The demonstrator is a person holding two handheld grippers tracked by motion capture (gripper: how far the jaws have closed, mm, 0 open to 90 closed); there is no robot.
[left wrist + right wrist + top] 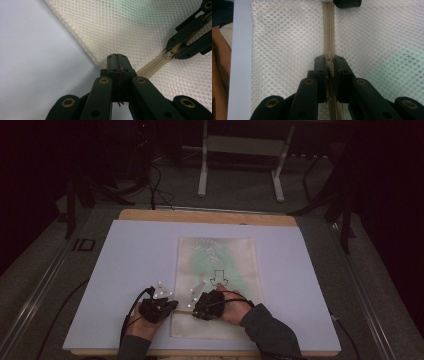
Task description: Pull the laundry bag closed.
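A cream mesh bag point(217, 265) lies flat on the white board point(125, 285), with something green showing through it. Its beige zipper point(328, 30) runs across the end nearest the person. My left gripper point(174, 305) is shut on the bag's edge where the zipper ends point(117, 57). My right gripper point(195, 309) faces it from the right, shut on the zipper pull point(329, 65). In the left gripper view the right gripper point(186, 41) pinches the slider point(170, 53). The two grippers' tips sit a short way apart along the zipper.
The white board rests on a wooden tabletop point(200, 216). Cables point(131, 312) trail from the grippers toward the person. A sleeve point(272, 332) covers the right forearm. Beyond the table, white stand legs point(202, 170) and dark floor cables are seen.
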